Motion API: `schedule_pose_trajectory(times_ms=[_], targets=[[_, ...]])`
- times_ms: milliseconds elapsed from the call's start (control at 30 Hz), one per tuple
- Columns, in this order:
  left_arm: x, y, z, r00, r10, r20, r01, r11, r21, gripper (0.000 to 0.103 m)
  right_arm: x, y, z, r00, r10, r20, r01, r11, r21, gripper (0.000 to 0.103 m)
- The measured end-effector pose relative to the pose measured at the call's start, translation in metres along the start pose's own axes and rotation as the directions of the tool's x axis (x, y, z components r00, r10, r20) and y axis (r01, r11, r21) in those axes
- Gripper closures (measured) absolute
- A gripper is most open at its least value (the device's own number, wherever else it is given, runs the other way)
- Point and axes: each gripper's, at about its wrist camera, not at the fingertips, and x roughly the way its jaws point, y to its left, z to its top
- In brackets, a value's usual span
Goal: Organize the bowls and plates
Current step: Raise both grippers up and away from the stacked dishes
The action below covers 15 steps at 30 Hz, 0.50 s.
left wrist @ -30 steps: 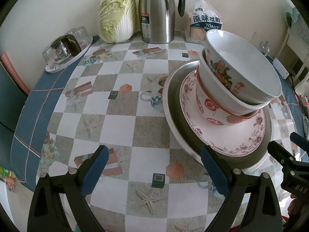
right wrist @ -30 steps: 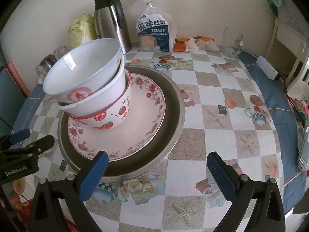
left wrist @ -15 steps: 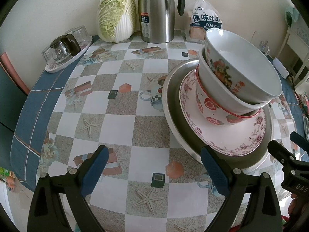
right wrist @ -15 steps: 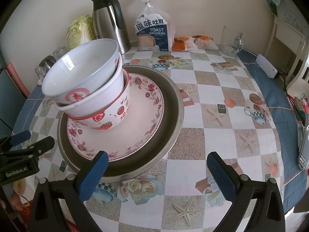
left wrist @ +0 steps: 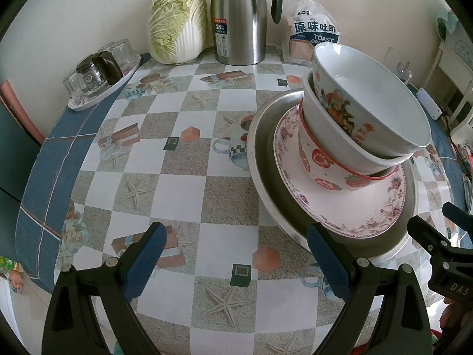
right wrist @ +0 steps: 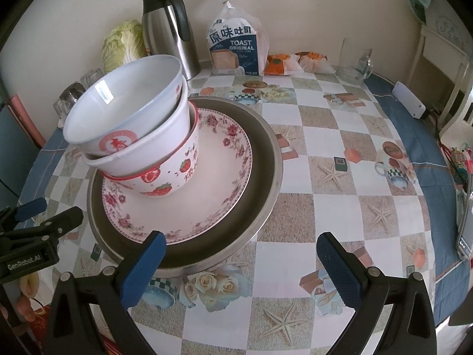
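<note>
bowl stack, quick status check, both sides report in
Left hand-held gripper open, empty; right hand-held gripper open, empty. Three bowls nested, tilted, on floral plate inside steel basin. Nothing between grippers and stack.

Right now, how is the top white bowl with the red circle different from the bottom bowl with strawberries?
The top white bowl with the red circle mark sits tilted, while the bottom strawberry-patterned bowl stands level on the floral plate. The top bowl looks wider; the strawberry bowl looks narrower. The strawberry bowl has a red rim; the top bowl's rim looks pale. Both are round bowls in one nested stack, touched by neither gripper.
</note>
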Motion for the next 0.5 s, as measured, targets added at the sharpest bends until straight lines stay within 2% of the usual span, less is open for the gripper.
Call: schedule_pose_trajectory(times_ms=[333, 500], targets=[[0.0017, 0.0002, -0.0004, 1.000, -0.013, -0.011, 0.013, 1.000, -0.008, 0.007, 0.0004, 0.0003, 0.0002, 1.000, -0.001, -0.001, 0.001, 1.000, 0.001, 0.000], [-0.0034, -0.0013, -0.0018, 1.000, -0.010, 0.007, 0.010, 1.000, -0.010, 0.007, 0.0003, 0.0003, 0.0004, 1.000, 0.000, -0.001, 0.000, 1.000, 0.001, 0.000]])
